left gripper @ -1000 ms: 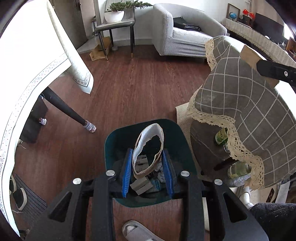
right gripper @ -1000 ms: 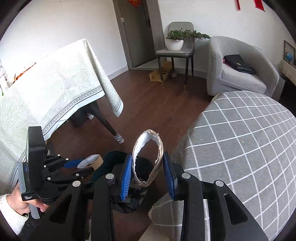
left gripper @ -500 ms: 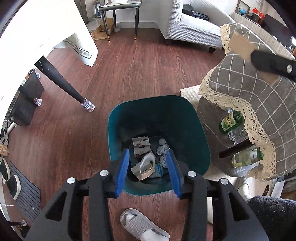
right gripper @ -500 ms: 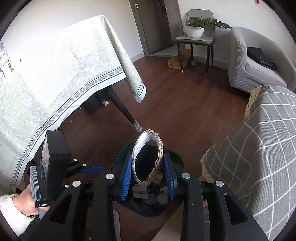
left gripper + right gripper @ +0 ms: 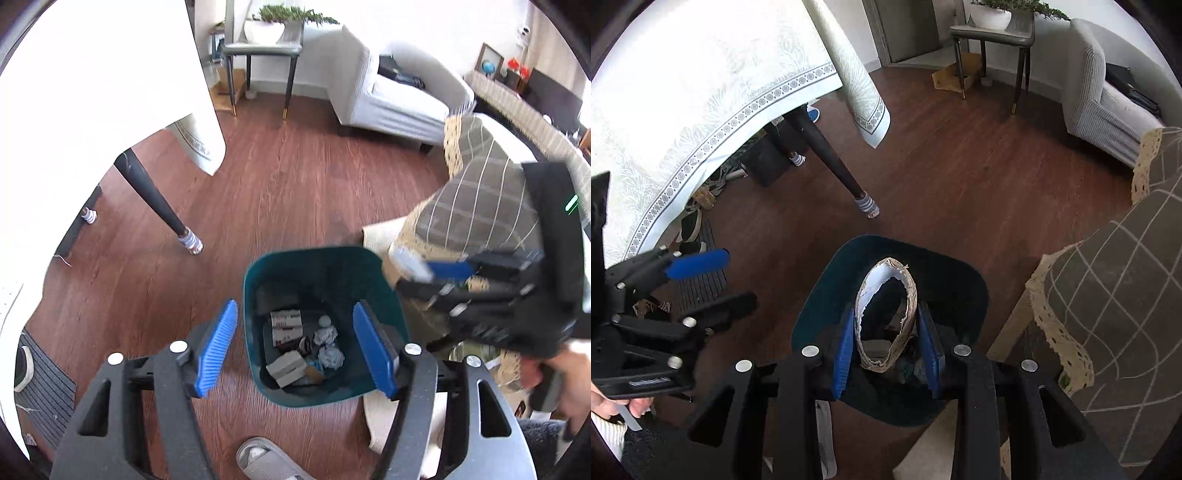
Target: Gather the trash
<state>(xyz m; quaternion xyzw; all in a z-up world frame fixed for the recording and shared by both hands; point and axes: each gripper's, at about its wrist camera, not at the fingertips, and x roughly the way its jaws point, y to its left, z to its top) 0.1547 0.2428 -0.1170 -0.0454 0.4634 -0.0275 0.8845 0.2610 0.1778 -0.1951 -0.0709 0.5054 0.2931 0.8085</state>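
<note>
1. Right gripper (image 5: 886,332): blue pads (image 5: 844,354) clamp a squashed cardboard tape ring (image 5: 886,314), upright betw. them, right above the teal bin (image 5: 960,273).
2. Left gripper (image 5: 295,347): fingers spread wide, nothing betw. them, over the same bin (image 5: 258,280).
3. In bin: small boxes (image 5: 284,325), crumpled paper balls (image 5: 330,356).
4. Around: wood floor (image 5: 960,177), table leg (image 5: 827,158) w/ white cloth (image 5: 701,92) beyond the bin, checked-cloth side table (image 5: 1119,295) just beside it, grey slipper (image 5: 266,461) near.
5. Ring: brown, frayed edge, white inside, pressed to an oval.
</note>
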